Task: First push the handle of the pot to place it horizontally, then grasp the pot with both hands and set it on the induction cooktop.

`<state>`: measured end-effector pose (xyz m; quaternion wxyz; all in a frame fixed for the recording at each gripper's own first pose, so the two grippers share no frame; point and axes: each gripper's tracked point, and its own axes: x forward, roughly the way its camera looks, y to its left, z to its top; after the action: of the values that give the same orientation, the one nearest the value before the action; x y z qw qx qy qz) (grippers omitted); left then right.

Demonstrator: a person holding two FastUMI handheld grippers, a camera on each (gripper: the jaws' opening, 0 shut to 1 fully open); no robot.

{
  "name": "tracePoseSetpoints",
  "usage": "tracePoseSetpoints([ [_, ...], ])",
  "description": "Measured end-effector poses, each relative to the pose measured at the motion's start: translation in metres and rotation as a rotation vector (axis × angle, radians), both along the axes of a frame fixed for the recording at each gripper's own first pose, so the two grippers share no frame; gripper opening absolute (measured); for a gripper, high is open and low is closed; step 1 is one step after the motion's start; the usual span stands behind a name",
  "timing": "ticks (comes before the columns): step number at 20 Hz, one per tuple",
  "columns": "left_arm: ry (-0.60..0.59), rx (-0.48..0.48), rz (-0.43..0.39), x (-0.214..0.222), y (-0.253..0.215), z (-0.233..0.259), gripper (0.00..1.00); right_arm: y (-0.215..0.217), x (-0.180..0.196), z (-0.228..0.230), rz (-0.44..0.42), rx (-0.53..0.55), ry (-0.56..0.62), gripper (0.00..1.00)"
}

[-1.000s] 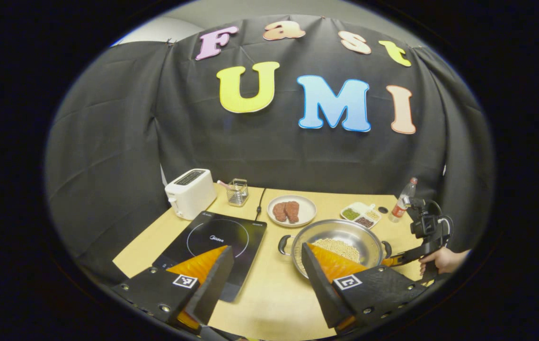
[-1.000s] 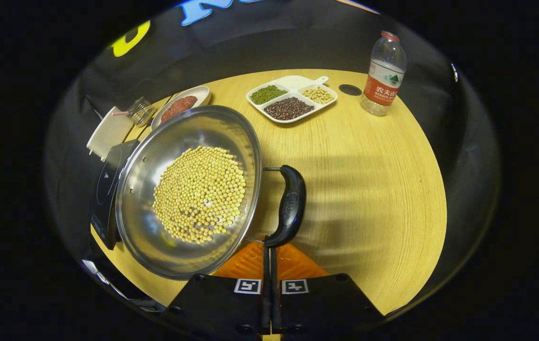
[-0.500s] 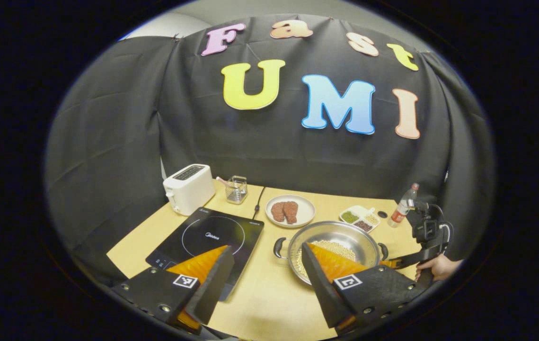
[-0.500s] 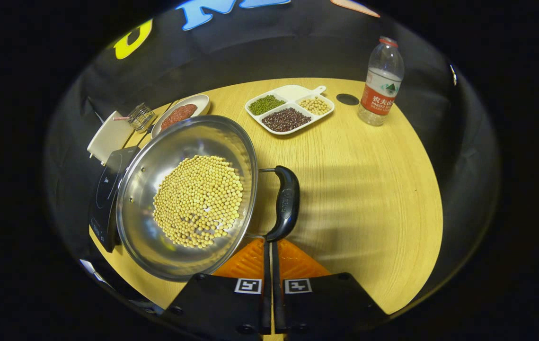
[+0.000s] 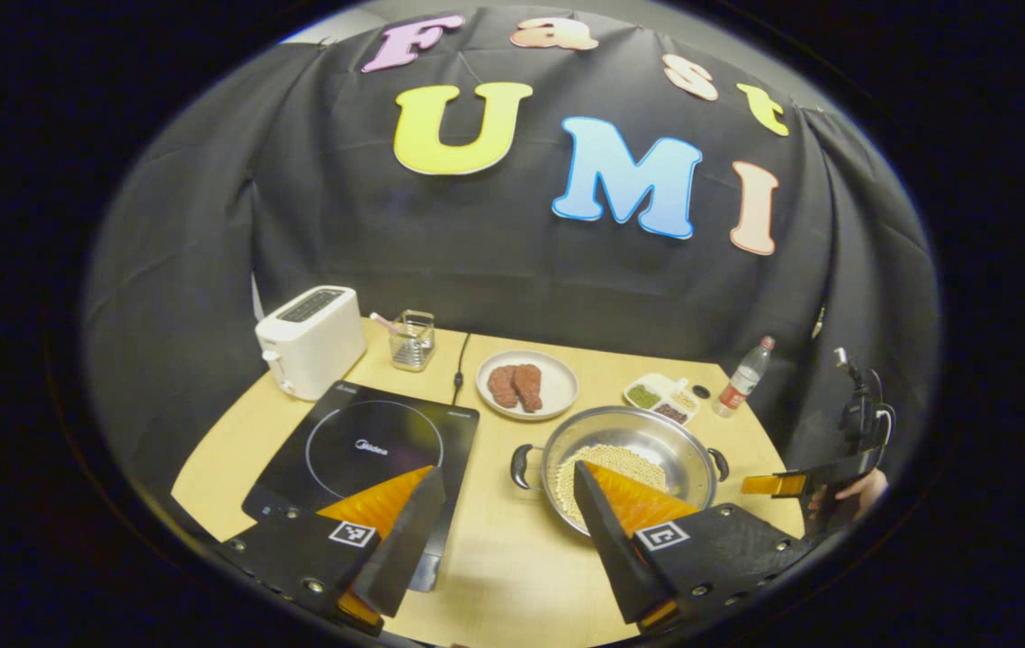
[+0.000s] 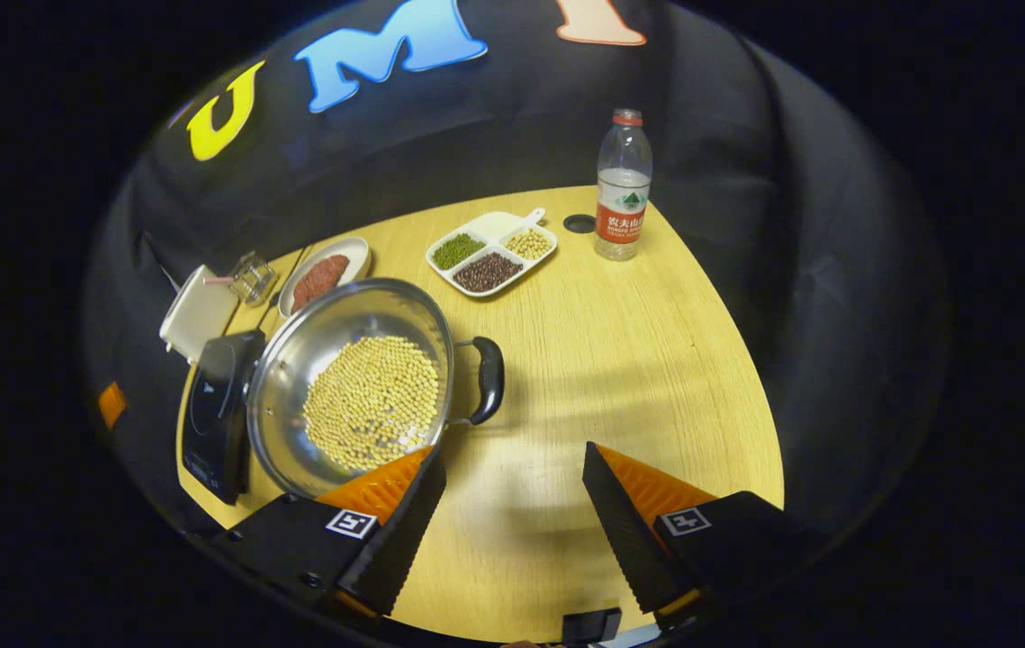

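While both grippers gape, left gripper [image 5: 503, 522] finger hides part of pot [image 5: 629, 450]; right gripper [image 6: 512, 517] clear.

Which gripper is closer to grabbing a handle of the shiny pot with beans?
Probably the right gripper: it is open and the round steel pot's black right handle lies just ahead. The left gripper, also open, sits farther from the left handle.

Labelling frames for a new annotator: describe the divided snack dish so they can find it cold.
Start at the wooden table and find the steel pot of pale beans. Behind it, between the plate of meat and the water bottle, sits the divided dish. It alone is white with separate compartments: green, dark and pale beans.
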<state>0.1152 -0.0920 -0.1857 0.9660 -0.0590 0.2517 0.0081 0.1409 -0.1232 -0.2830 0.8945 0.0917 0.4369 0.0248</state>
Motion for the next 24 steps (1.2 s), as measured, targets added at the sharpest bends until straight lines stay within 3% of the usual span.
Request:
tracePoseSetpoints([
  [2, 0.031, -0.043, -0.046, 0.016, -0.002, -0.012, 0.89, 0.014, 0.003, 0.012, 0.000, 0.061, -0.012, 0.98],
  [4, 0.086, -0.059, -0.082, 0.032, -0.002, -0.030, 0.84, 0.018, 0.010, 0.016, -0.005, 0.073, -0.013, 0.98],
  [5, 0.119, -0.067, -0.098, 0.041, -0.005, -0.040, 0.93, 0.022, 0.014, 0.018, 0.000, 0.077, -0.010, 0.98],
  [6, 0.149, -0.079, -0.112, 0.048, -0.006, -0.051, 0.88, 0.025, 0.017, 0.018, 0.006, 0.080, -0.006, 0.98],
  [10, 0.217, -0.147, -0.147, 0.082, -0.013, -0.091, 0.89, 0.026, 0.036, 0.002, -0.005, 0.082, 0.026, 0.98],
  [17, 0.337, -0.123, -0.186, 0.132, -0.020, -0.159, 0.89, 0.023, 0.070, -0.030, -0.012, 0.105, 0.048, 0.98],
  [24, 0.446, -0.129, -0.192, 0.145, -0.034, -0.214, 0.89, 0.026, 0.084, -0.067, 0.006, 0.112, 0.121, 0.98],
])
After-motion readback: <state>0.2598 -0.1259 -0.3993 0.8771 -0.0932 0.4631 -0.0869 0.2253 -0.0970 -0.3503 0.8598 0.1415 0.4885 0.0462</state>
